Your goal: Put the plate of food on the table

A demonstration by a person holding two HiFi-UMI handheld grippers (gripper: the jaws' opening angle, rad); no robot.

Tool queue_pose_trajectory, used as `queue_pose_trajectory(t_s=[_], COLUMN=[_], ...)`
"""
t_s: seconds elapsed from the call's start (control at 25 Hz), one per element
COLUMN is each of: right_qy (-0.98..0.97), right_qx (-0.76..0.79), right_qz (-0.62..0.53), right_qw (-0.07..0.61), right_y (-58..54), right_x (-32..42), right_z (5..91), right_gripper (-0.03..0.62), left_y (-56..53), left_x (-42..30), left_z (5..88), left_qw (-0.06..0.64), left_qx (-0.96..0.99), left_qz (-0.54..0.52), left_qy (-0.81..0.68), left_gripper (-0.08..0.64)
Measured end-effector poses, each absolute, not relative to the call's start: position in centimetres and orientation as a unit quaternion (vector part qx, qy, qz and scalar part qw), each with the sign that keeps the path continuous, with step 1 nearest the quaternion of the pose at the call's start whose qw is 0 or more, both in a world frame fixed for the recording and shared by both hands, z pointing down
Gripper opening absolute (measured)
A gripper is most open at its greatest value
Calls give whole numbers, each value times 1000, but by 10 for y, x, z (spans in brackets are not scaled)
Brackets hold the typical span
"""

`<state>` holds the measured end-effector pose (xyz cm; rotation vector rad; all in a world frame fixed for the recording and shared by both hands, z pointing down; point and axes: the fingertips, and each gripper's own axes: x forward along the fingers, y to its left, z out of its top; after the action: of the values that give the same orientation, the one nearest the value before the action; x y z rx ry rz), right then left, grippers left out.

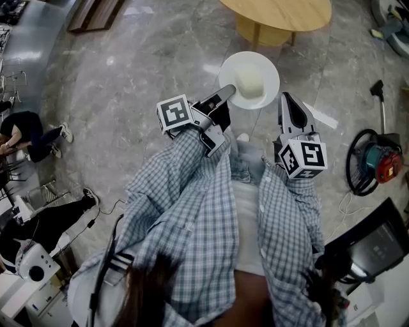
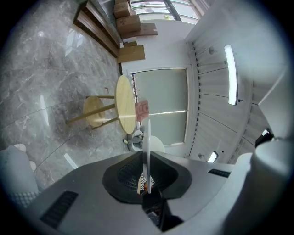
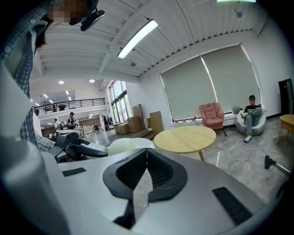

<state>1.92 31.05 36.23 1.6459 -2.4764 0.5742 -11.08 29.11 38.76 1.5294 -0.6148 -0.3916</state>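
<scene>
Out over the marble floor (image 1: 128,57), the white plate (image 1: 230,67) with a pale lump of food (image 1: 250,81) on it is held up in the air, short of the round wooden table (image 1: 281,13). Left gripper (image 1: 225,96) has its jaws pinched nearly together on the plate's near rim, and its own view shows that rim edge-on between the pads. Right gripper (image 1: 287,97) is just beside the plate, jaws closed tip to tip with nothing in them
</scene>
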Motion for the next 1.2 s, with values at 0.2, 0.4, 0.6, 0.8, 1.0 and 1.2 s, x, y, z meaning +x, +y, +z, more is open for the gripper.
queue_pose_trajectory(t_s=[0.2, 0.4, 0.6, 0.8, 1.0, 1.2], right_qy=[-813, -812, -813, -813, -810, -807], right_qx=[546, 548, 544, 544, 548, 552], right_qz=[194, 196, 202, 205, 204, 205], right_qw=[57, 51, 45, 44, 46, 46], right_y=[315, 319, 322, 321, 314, 303], right_x=[30, 34, 33, 36, 43, 47], right_z=[368, 367, 367, 365, 365, 369], right_gripper=[8, 8, 8, 8, 8, 8], left_y=[289, 292, 298, 297, 288, 273], left_x=[-106, -105, -104, -102, -96, -91], left_z=[388, 385, 384, 383, 382, 385], left_qw=[662, 658, 662, 664, 666, 668], left_qx=[673, 674, 667, 666, 666, 667], left_qz=[-190, -195, -202, -196, -193, -192], left_qy=[-270, -274, -276, -278, -275, -270], left_gripper=[34, 34, 34, 34, 34, 34])
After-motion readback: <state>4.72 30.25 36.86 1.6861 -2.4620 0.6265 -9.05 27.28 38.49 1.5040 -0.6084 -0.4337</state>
